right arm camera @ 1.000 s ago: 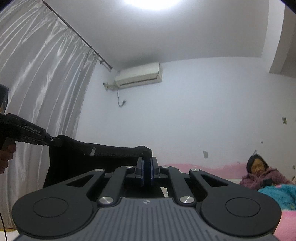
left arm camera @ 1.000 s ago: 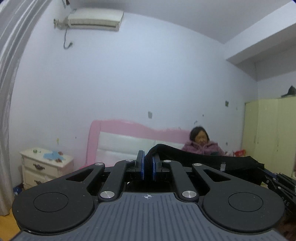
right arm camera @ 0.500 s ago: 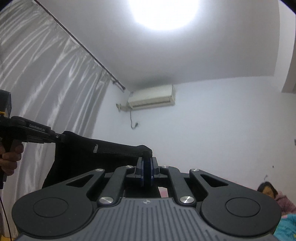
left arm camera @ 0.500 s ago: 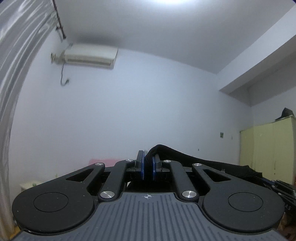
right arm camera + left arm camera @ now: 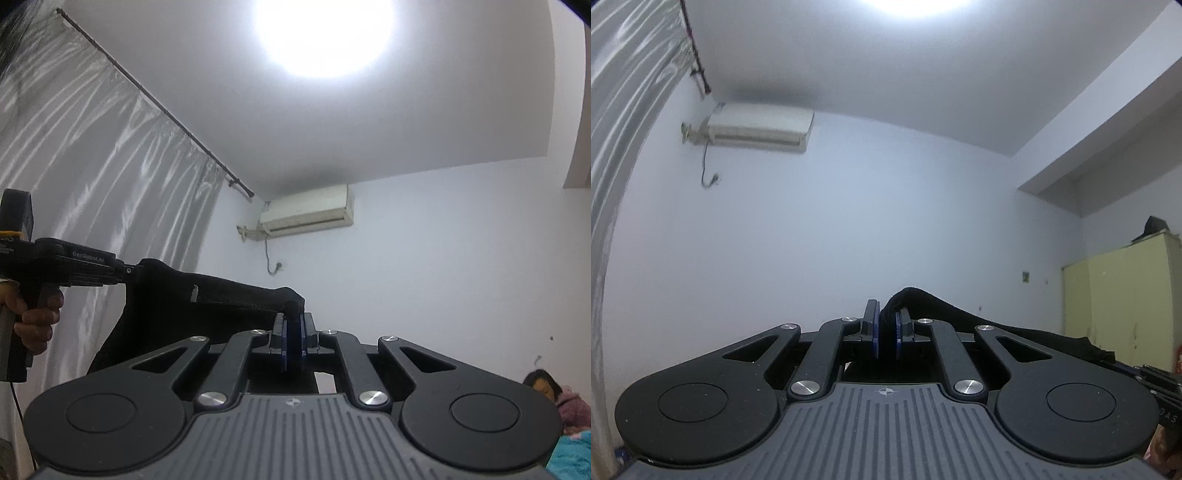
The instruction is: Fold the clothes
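Observation:
A black garment [image 5: 192,306] hangs stretched in the air between my two grippers. My left gripper [image 5: 886,334] is shut on one top corner of the black garment [image 5: 997,332], which runs off to the right. My right gripper [image 5: 293,339] is shut on the other top corner. In the right wrist view the left gripper [image 5: 127,271] shows at far left, held in a hand, with the cloth hanging below it. The lower part of the garment is hidden behind the gripper bodies.
Both cameras point up at a white wall and ceiling. An air conditioner [image 5: 757,127] hangs on the wall, a grey curtain [image 5: 92,177] is at the left, a yellow-green wardrobe [image 5: 1126,306] at the right. A seated person [image 5: 546,387] is at the lower right.
Both grippers have risen and tilted upward with the garment. The bed and nightstand have dropped out of the left view; the ceiling light now fills the top.

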